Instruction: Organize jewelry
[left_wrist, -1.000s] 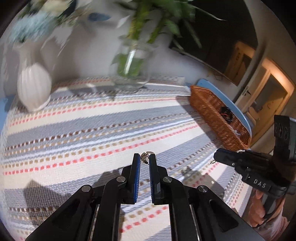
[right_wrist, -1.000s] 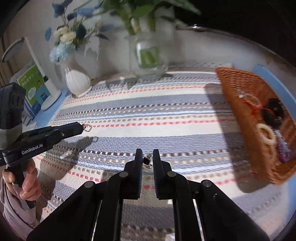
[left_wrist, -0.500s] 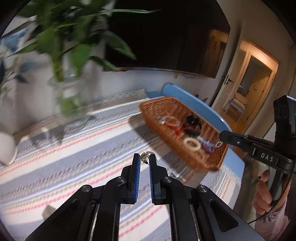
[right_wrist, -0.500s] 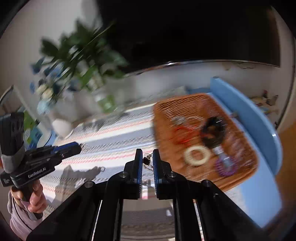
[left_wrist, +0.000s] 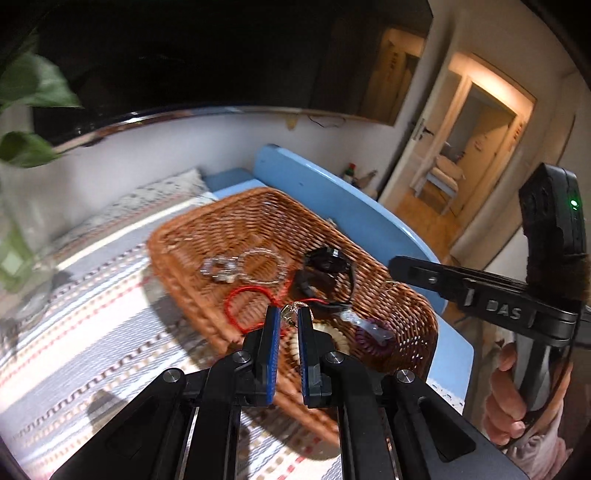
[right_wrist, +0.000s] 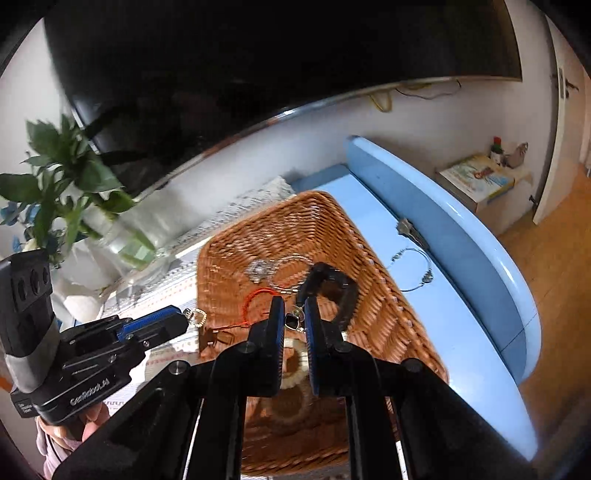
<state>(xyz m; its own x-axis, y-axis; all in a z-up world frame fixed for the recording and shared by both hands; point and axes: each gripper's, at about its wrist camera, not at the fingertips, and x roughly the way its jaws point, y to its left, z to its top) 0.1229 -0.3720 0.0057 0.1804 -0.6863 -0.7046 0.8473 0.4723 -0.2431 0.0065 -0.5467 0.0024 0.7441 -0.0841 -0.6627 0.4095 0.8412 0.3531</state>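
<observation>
Both over the wicker basket (left_wrist: 266, 218) now: left tool (left_wrist: 287, 320) pinches a small, possibly silver earring (left_wrist: 291, 313), right tool (right_wrist: 294, 322) a dark-stoned earring (right_wrist: 293, 322), ready to drop in.

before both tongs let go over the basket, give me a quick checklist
1. Left tongs shut on a small silvery piece: ok.
2. Right tongs shut on a small dark piece: ok.
3. Both tongs over the basket in their own views: ok.
4. Height above the basket floor: cannot tell.
5. Bare weave to drop onto: not ok, red cord and white ring lie right under the tips.
6. Ring on the blue top outside the basket: not ok, still to collect.
</observation>
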